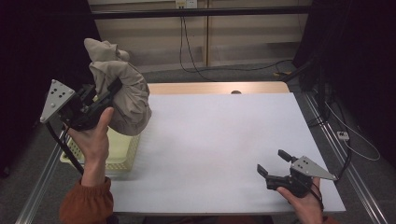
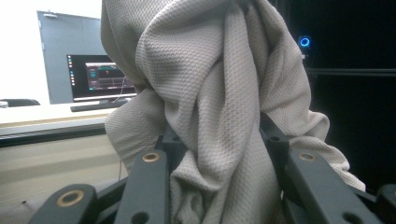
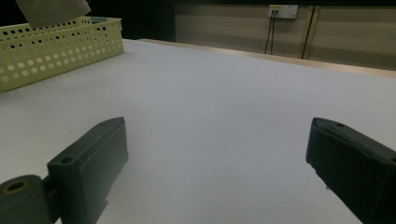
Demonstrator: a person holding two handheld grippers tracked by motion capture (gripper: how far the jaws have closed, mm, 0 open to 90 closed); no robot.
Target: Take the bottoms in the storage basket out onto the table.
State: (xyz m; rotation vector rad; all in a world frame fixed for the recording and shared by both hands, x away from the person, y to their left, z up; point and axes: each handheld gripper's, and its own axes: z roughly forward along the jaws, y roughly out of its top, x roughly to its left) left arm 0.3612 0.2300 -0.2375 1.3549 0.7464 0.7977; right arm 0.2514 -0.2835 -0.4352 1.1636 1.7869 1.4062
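Dim room, dark curtains at both sides, pale wall panels and trailing cables behind; white-topped worktop (image 1: 224,140) with a wooden far edge, bare across its middle. Pale yellow perforated plastic basket (image 1: 122,148) at the worktop's left edge, seen again far-left in the right gripper view.

Left tongs (image 1: 111,89) raised above the basket, clenched on a bunched beige knitted cloth (image 1: 123,93). Cloth lifted clear of the worktop, gathered into a thick hanging bundle, one end poking up above the jaws, the bulk sagging down toward the basket. Whether its lowest fold touches the basket rim: cannot tell. Seen close in the left gripper view: waffle-like knit, deep soft folds squeezed between the two black jaws.

Right tongs (image 1: 272,162) low at the near right corner of the worktop, jaws spread wide, nothing between them, well apart from cloth and basket.

Handling, as a judgement: light, limp, no stiffness at all; drapes and slumps wherever unsupported. Textured knit likely grippy rather than slippery, not fragile. Single pinch on a bunch holds the lot but leaves it a tangle; better purchase for spreading probably at a free edge or corner hanging loose below the bundle, taken by the open right tongs.
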